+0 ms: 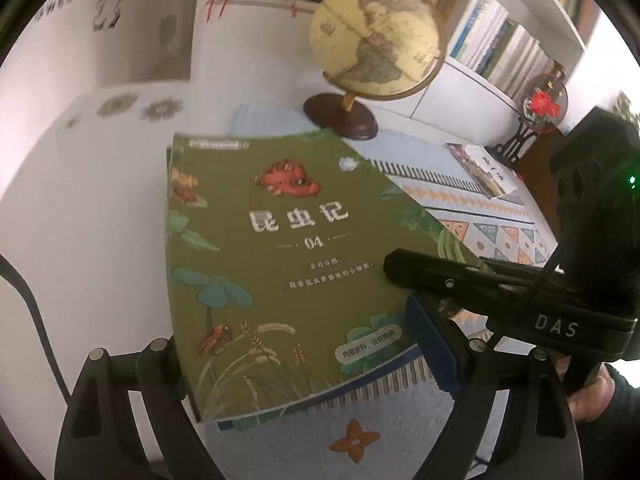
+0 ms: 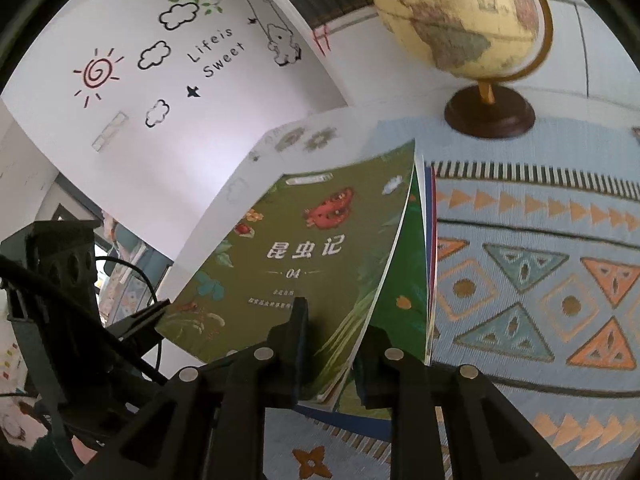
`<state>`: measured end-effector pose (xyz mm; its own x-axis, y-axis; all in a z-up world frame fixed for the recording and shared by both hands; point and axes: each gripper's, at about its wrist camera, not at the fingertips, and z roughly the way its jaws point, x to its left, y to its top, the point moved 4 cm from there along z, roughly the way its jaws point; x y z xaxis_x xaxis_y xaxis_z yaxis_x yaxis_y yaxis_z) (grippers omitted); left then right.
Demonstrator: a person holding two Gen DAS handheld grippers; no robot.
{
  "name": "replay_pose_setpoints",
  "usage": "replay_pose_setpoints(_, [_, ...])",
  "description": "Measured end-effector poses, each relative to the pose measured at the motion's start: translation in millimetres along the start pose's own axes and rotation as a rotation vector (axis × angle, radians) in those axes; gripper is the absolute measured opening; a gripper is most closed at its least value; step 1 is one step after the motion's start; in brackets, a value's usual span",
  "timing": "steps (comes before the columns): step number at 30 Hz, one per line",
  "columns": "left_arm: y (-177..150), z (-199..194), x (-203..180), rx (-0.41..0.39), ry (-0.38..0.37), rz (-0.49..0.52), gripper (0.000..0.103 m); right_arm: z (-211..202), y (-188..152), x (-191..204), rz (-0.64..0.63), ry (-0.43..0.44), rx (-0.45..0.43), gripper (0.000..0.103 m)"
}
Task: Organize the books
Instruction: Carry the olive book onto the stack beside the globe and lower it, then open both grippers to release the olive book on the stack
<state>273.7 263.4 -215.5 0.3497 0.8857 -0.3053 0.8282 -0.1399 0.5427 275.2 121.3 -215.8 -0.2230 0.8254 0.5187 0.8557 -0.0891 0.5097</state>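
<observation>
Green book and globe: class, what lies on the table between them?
Only patterned tablecloth separates the green book from the globe in the right wrist view, and nothing stands on that stretch.

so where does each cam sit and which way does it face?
Left wrist: on the left hand-held gripper, aimed down at the green book; right hand-held gripper and a hand show.
Right wrist: on the right hand-held gripper, pinching the green book; left hand-held gripper at left.
Shared: book, globe, patterned cloth.

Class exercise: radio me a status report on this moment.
Right gripper clamped on green insect-cover book stack. Left gripper open around its edge. Cream globe on brown base behind.
</observation>
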Motion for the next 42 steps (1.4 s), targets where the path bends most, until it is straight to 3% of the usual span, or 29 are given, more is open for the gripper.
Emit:
replay_pose_setpoints(5, [-14.9,-3.6,13.5,0.027,-0.011,-0.093,0.087,14.9,-6.8,-14.1,0.094,0.007,0.098,0.031])
replay_pose_setpoints(6, [-18.5,-8.4,16.6,0.019,-0.006,-0.109,0.087,14.9,-8.3,-17.0,0.117,0.028,0.105,0.031])
replay_pose_setpoints(10, [-31.7,-28.8,24.5,-0.014,0.041,-0.142,0.088,1.6,-16.1,-18.6,0.116,0.036,0.102,0.046])
replay_pose_setpoints(16, [-53.5,-47.0,10.5,-0.025,0.083,-0.159,0.088,-26.9,-41.0,-16.1,0.07,0.023,0.11,0.047])
replay_pose_setpoints(22, [-82.2,-58.7,-46.8,-0.034,0.069,-0.147,0.089,-85.1,-69.9,-27.6,0.056,0.02,0.077,0.047])
replay_pose_setpoints(34, [-124.2,-82.4,-210.5,-0.057,-0.039,-0.039,0.091,-231.9,-153.7,-77.6,0.163,-0.002,-0.013,0.053])
replay_pose_setpoints(39, [-126.0,-94.0,-258.9,-0.057,-0.076,0.06,0.094,-270.3,-158.5,-86.6,0.184,-0.005,-0.06,0.054])
replay_pose_setpoints(42, [-116.7,-89.5,-276.3,-0.066,-0.109,0.091,0.102,-285.2,-158.0,-93.9,0.203,-0.01,-0.075,0.054])
